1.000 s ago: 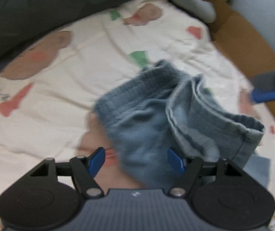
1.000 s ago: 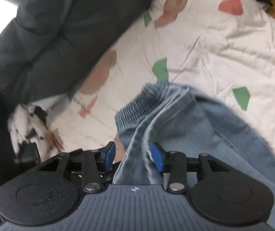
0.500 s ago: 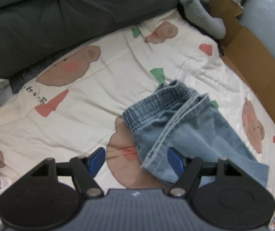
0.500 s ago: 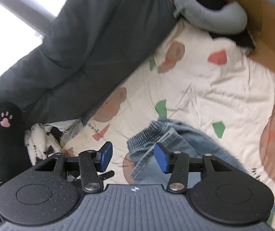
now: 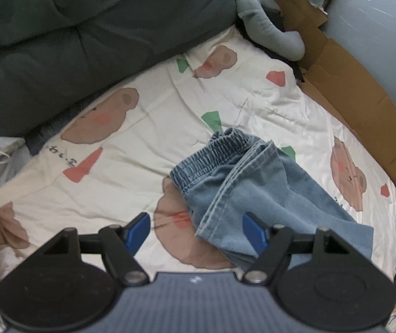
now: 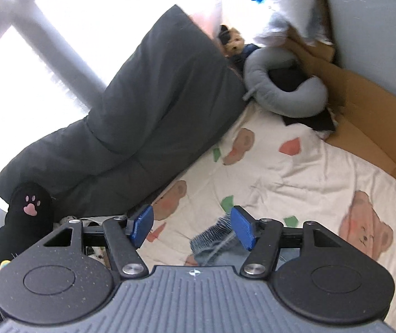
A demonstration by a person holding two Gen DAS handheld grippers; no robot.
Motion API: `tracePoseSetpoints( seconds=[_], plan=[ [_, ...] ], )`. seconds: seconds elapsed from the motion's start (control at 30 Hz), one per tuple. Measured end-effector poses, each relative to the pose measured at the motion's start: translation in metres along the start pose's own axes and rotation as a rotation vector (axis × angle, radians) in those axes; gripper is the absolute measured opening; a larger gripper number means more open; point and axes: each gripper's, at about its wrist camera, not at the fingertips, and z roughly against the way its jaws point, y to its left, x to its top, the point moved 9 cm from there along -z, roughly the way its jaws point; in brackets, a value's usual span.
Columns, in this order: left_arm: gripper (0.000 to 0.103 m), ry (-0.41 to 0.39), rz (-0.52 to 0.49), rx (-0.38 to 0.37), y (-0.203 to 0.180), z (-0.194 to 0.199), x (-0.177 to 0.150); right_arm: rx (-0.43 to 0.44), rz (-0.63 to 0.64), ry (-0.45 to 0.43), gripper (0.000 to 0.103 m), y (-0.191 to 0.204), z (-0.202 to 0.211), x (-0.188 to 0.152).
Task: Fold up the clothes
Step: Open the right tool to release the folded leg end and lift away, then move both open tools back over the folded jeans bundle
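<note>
On the bear-print sheet (image 5: 148,149) we list: denim shorts (image 5: 256,191), folded over, lying loose. Left gripper (image 5: 196,231) above them, spread wide, holding nothing. Right gripper (image 6: 192,227) likewise spread, clear of cloth.

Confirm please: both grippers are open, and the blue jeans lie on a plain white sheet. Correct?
Not quite. The sheet is not plain: the left wrist view shows bears and coloured shapes printed on it. The left gripper and right gripper are open; the blue jeans lie there.
</note>
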Motion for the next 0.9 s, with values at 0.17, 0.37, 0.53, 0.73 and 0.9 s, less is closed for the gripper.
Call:
tracePoseSetpoints(
  seconds=[0.17,0.37,0.53,0.73,0.9],
  plan=[
    [0.076,0.014,-0.021,0.040,0.004,0.021,0.003,0.025,-0.067,-0.051,0.068,-0.026,0.021,-0.029],
    [0.077,0.016,0.008,0.116,0.018,0.048,0.015,0.098,-0.169,-0.155,0.068,-0.017,0.046,-0.019],
    [0.083,-0.047,-0.087,0.155,0.013,0.080,0.028,0.151,-0.234,-0.244,0.073,-0.007,0.071,-0.007],
    [0.084,-0.072,-0.110,0.080,0.003,0.084,0.028,0.074,-0.083,-0.228,0.076,0.006,0.074,-0.007],
    [0.084,-0.052,-0.117,0.015,-0.003,0.061,0.022,0.036,-0.016,-0.204,0.077,-0.015,0.057,-0.024]
  ],
)
